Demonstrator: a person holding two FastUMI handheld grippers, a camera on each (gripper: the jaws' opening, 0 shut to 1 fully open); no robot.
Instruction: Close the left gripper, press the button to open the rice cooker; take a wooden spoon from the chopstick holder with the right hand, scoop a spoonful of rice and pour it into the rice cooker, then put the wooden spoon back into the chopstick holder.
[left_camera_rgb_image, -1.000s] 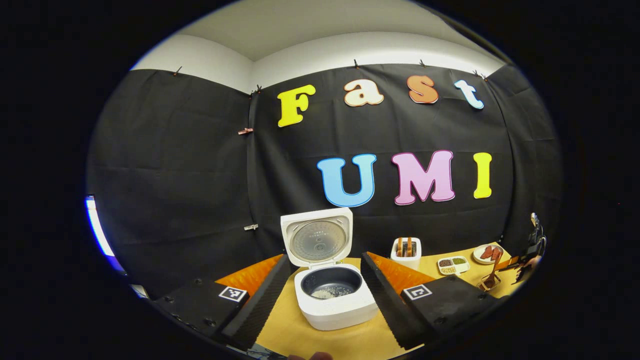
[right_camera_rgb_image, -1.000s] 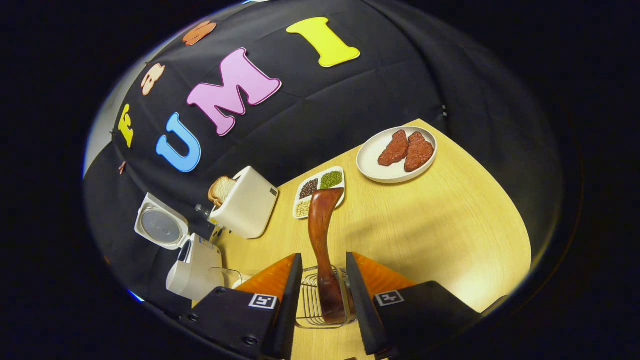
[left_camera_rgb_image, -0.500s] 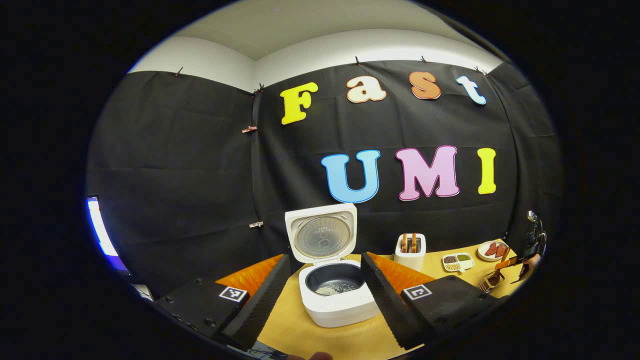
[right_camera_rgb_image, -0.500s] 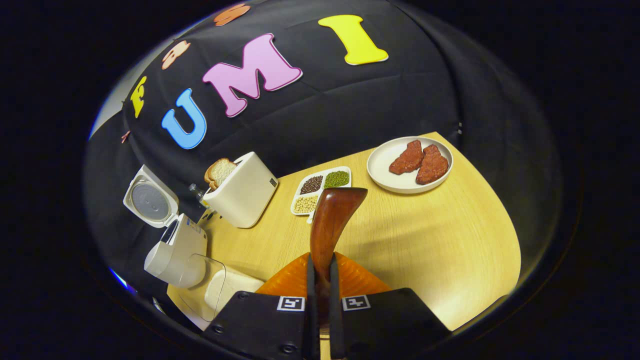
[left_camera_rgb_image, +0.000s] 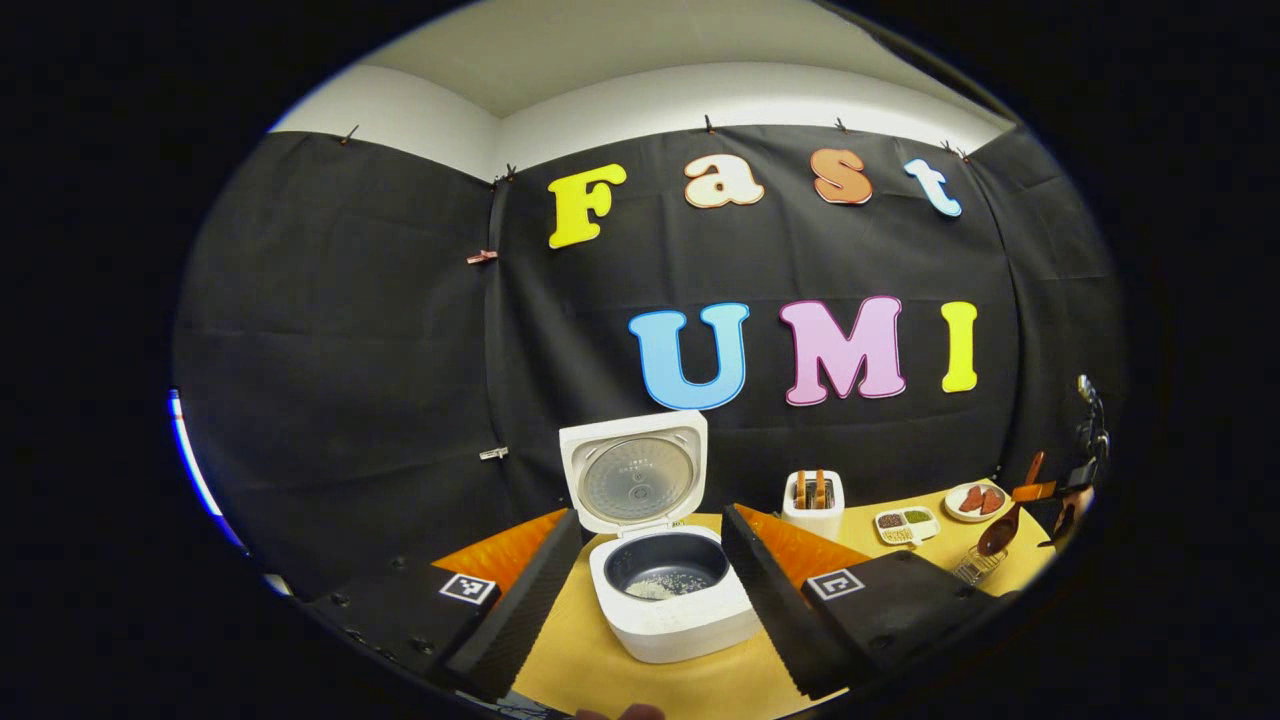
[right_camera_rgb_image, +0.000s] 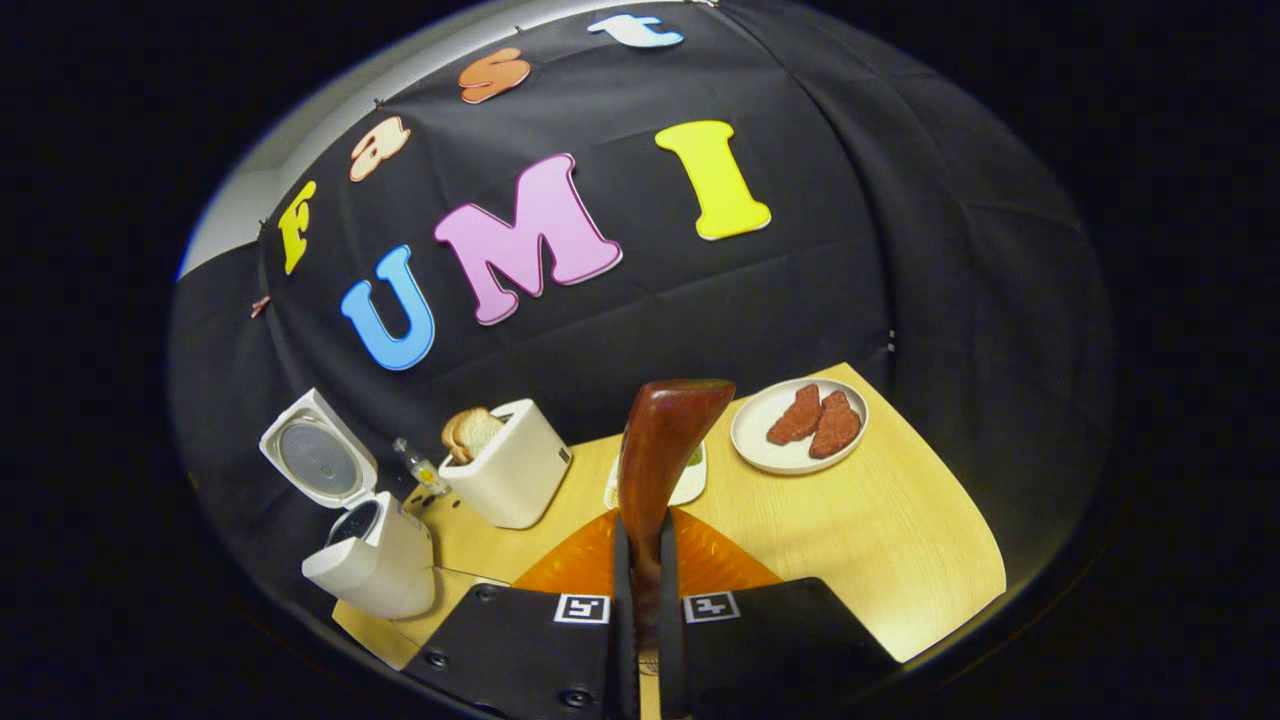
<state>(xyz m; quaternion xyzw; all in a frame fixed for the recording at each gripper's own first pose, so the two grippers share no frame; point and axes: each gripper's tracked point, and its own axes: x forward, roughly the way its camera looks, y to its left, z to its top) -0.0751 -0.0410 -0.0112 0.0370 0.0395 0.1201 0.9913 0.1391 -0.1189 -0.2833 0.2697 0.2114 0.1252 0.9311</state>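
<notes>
The white rice cooker stands with its lid raised, and some rice lies in its dark pot. My left gripper is open, its fingers on either side of the cooker and apart from it. My right gripper is shut on the brown wooden spoon, which sticks up past the fingertips. In the left gripper view the right gripper holds the spoon just above the wire chopstick holder at the table's far right. The open cooker is to the left in the right gripper view.
A white toaster with bread stands right of the cooker, with a small bottle beside it. A divided dish of beans and a plate with red meat pieces sit near the wall.
My right gripper closed on the wooden spoon and lifted it out of the wire holder. The left gripper has barely moved and stays open.
</notes>
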